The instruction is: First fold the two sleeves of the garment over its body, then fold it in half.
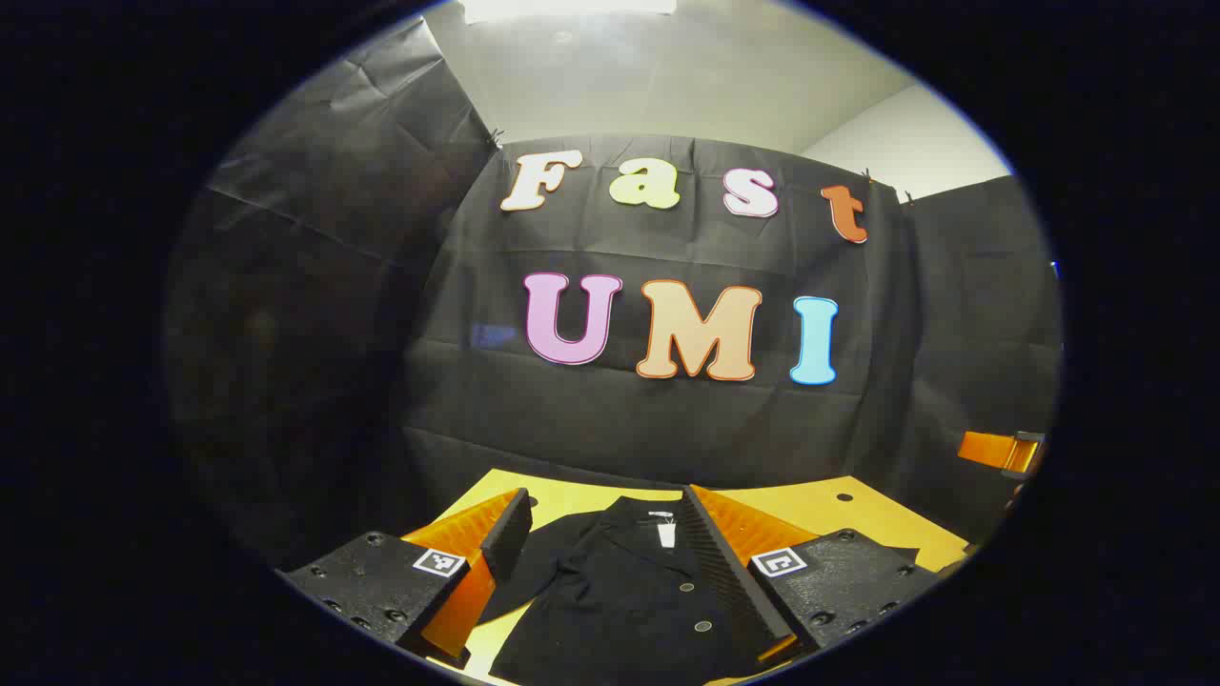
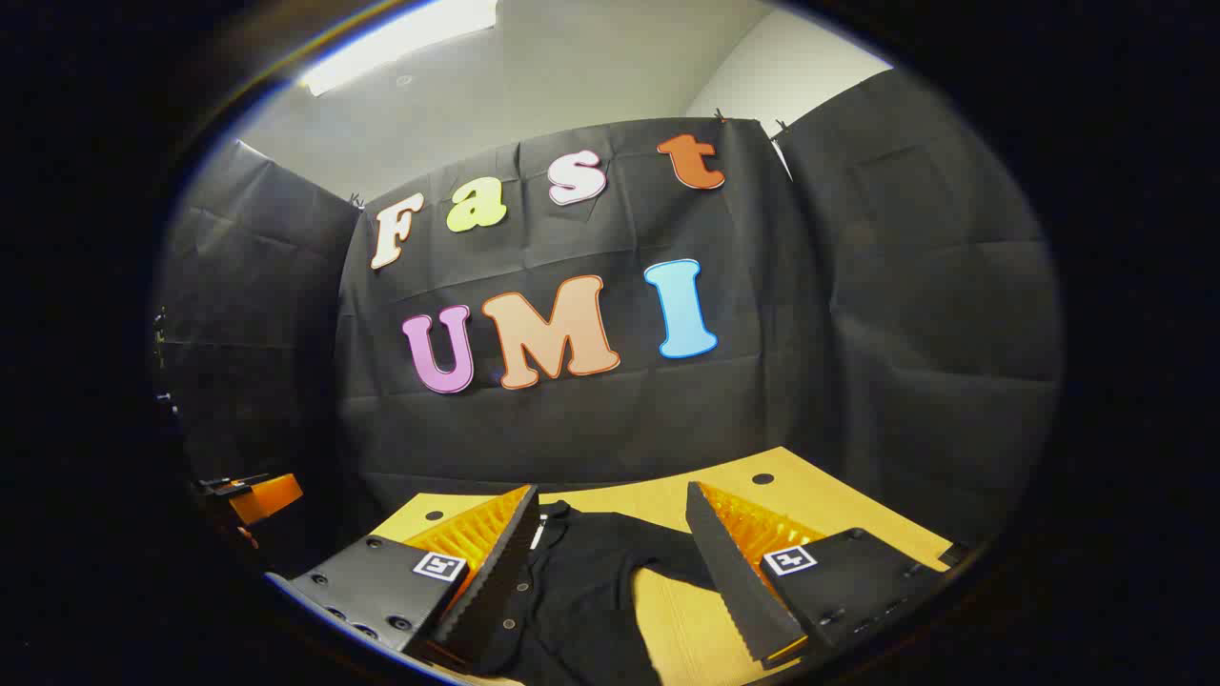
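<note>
The bench carries the garment, a dark buttoned shirt lying flat, collar toward the far wall; in the right gripper view the garment shows one sleeve spread outward over bare bench, not folded over the body. Judgement: no fold is made, so the task stands at its start; both sleeve folds and the fold in half are left, though the other sleeve is largely hidden by a finger and its state cannot be told with certainty. The left gripper hangs above the garment's body, jaws wide apart and holding nothing; the right gripper hangs above the collar and sleeve region, jaws likewise apart and empty; neither visibly touches the cloth.
</note>
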{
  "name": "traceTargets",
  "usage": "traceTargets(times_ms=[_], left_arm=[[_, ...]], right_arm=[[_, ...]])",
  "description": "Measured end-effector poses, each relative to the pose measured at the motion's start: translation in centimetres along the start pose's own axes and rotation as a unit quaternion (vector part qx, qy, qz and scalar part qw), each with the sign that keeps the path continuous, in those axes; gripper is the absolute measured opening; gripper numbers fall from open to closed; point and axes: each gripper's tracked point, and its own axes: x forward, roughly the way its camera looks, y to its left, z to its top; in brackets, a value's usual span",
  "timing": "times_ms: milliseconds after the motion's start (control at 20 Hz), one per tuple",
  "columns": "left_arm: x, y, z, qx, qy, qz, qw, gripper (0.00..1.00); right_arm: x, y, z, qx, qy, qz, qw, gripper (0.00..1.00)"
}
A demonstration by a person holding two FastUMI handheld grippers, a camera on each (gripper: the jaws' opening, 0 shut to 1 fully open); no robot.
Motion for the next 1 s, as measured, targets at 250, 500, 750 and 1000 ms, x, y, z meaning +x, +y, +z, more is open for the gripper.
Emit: traceTargets(times_ms=[250, 500, 750, 1000], left_arm=[[0.3, 0.5, 0.8, 0.025, -0.020, 0.007, 0.999, 0.93], [0.8, 0.6, 0.8, 0.030, -0.018, 0.009, 0.999, 0.92], [1.1, 0.2, 1.0, 0.022, -0.021, 0.000, 1.000, 0.92], [1.5, -0.4, 1.2, 0.022, -0.021, -0.011, 0.999, 0.93]], right_arm=[[0.1, 0.3, 0.2, 0.000, -0.008, 0.003, 1.000, 0.97], [0.4, 0.1, 0.3, -0.001, -0.011, -0.003, 1.000, 0.97], [0.1, -0.5, 1.5, -0.054, -0.035, -0.012, 0.998, 1.00], [0.6, -0.1, 0.9, -0.065, -0.027, -0.012, 0.997, 0.95]])
